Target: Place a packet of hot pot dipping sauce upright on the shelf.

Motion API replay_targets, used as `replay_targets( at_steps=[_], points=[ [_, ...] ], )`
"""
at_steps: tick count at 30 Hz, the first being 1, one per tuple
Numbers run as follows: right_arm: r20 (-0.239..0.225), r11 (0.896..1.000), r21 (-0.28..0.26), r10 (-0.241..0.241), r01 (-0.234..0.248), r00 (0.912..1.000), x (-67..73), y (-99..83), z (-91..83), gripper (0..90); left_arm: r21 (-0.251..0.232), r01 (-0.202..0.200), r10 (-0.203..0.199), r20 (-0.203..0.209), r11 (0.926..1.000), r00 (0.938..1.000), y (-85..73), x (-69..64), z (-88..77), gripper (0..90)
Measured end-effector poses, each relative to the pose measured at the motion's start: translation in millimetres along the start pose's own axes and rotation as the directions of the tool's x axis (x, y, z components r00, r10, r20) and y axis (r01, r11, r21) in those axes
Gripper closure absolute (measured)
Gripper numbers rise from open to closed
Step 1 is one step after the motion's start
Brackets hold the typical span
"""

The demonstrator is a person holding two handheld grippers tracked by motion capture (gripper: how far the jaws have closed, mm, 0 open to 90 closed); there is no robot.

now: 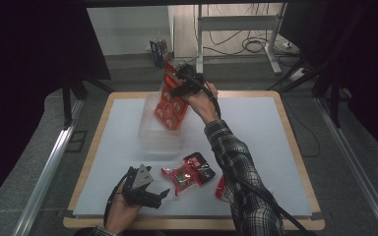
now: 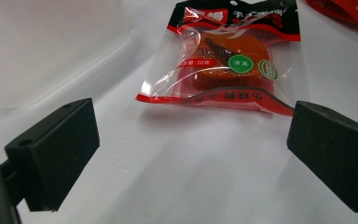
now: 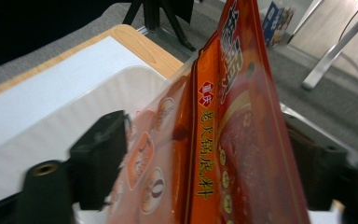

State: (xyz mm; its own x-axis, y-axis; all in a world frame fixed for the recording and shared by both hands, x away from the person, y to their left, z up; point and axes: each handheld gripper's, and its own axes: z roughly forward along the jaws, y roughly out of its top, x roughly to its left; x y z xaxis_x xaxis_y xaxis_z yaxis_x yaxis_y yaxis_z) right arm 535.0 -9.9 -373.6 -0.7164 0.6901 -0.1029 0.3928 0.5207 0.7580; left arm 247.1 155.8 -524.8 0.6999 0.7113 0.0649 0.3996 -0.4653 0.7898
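1. In the upper middle of the high view, your right gripper (image 1: 177, 78) holds a tall orange-red printed foil pouch (image 1: 171, 105) above a clear, frosted plastic tub (image 1: 158, 132) that sits on the white table mat (image 1: 261, 128). The pouch hangs tilted, its lower end dipping into the tub's far right part.

2. In the right gripper view, the pouch (image 3: 223, 140) stands edge-on between the two black jaws. The jaws stand apart, and the left pad seems just off the foil, so I judge the grip loosened; the far pad is partly hidden, so I cannot tell whether it touches.

3. In the lower left of the high view, your left gripper (image 1: 145, 189) rests low over the mat with its jaws wide apart and nothing between them. In the left gripper view, a small clear packet with red trim and a brownish-red snack inside (image 2: 226, 60) lies flat on the mat just ahead of the open jaws, not touched.

4. To the right of that packet in the high view, a small red wrapper (image 1: 220, 188) lies partly under your plaid sleeve.

5. To finish this step well, let the pouch slide down inside the tub's walls rather than drop across the rim. Keep the jaws parted and lift straight up, so the pads do not drag the foil back out.

6. Keep the left gripper still meanwhile; the snack packet looks like its likely next pick.
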Motion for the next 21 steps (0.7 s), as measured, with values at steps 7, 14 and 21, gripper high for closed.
replay_targets(
  at_steps=[7,14,21],
  points=[
    [-0.034,1.0,-0.019,0.003,-0.003,0.9994,-5.3,-3.9,-7.3,4.8,-0.018,0.025,-0.024,0.042,0.9995,0.9988,-0.8,1.9,-1.0,1.2],
    [-0.052,1.0,0.002,-0.015,0.015,0.9985,-8.3,-11.1,-14.7,1.0,-0.013,0.025,-0.024,0.045,0.9996,0.9987,-1.4,2.0,0.2,1.1],
    [-0.071,1.0,-0.002,-0.001,0.001,0.9974,-11.9,-21.7,-23.2,0.0,-0.021,0.053,-0.052,0.047,0.9984,0.9976,-2.4,3.5,0.7,1.3]
  ],
)
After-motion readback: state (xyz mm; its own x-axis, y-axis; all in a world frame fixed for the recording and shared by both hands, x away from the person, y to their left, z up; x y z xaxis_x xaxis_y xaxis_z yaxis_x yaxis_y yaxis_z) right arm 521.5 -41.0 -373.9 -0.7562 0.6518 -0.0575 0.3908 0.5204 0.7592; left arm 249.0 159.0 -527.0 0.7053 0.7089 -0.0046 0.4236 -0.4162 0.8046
